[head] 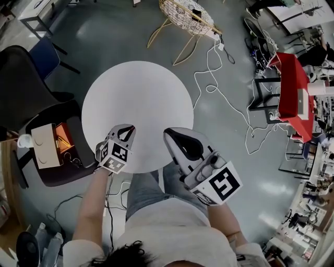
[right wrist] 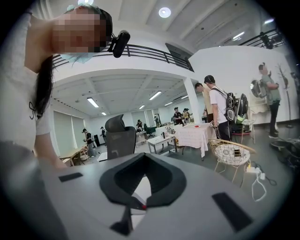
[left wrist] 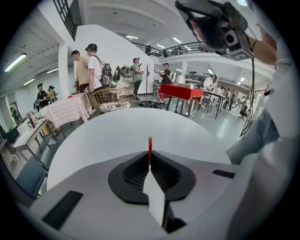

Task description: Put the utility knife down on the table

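White and round, the desk [head: 138,99] shows its whole rim in the head view, with grey floor [head: 104,36] open beyond its far and right sides. Both tools hang over the desk's near edge, the side where the person's legs [head: 148,190] meet it.

The left tongs [head: 125,131] are pressed together on the utility knife [left wrist: 150,151]. In the left gripper view it shows only as a thin red sliver standing upright between the black pads (edge-on, so little of its shape can be read). It is held above the near part of the desk, not lying on it. The right tongs [head: 175,138] are closed as well, with nothing between them. They sit just inside the desk's near edge, to the right of the left pair and apart from it.

To the left of the desk a black office chair [head: 26,83] crowds the rim, with a cardboard box [head: 44,146] on the dark seat. Beyond the far edge stands a wicker basket chair [head: 185,15] on bent yellow legs. A white cable [head: 219,94] loops over the floor to the desk's right, and further right is a red table [head: 292,86].

Past the desk, the gripper views show a bright hall with people standing [left wrist: 89,65], a cloth-covered table [left wrist: 70,108] and a railed gallery [left wrist: 173,47] above.
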A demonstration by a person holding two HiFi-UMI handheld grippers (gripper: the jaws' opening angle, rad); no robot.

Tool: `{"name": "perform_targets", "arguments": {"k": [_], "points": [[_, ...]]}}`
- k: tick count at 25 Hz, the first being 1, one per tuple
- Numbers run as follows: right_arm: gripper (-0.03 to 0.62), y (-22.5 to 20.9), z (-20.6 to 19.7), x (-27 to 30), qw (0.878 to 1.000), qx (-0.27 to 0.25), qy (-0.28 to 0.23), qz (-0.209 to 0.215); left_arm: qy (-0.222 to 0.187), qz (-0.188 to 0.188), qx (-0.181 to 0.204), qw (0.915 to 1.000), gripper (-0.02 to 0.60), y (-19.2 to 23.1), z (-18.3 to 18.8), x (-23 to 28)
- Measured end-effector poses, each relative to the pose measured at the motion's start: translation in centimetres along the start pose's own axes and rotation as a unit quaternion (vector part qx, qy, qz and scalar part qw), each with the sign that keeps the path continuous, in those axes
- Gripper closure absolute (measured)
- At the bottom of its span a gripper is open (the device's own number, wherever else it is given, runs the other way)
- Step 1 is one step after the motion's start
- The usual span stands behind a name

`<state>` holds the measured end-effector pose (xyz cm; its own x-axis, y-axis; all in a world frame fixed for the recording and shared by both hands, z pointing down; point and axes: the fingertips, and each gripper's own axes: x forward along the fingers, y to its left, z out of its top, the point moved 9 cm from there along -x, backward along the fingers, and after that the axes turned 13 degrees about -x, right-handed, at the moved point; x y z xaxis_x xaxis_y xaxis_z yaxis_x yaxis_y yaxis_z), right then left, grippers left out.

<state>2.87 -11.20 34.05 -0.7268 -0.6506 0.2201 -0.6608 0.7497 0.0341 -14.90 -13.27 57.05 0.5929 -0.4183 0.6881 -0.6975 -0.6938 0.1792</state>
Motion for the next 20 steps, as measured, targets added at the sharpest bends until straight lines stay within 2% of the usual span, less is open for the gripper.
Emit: {"name": "perform_targets", "arguments": {"k": [5,11,20], "points": [[0.586,-0.1,-0.1,-0.2,1.0,0.001,0.002,-0.003,0.029,0.007,0.015,0.9995,0.563,-0.3,-0.8,0.5],[0.586,-0.1,-0.2,-0.3,1.0,0.0,0.005,-0.001,0.05,0.012,0.012,0.9986,0.563,-0.3,-1.6,1.0],[0.586,0.0,-0.2,-0.5,1.0,-0.001,0.004,0.0,0.046,0.009,0.002,0.9989,0.561,-0.3,-1.6,0.9]]}}
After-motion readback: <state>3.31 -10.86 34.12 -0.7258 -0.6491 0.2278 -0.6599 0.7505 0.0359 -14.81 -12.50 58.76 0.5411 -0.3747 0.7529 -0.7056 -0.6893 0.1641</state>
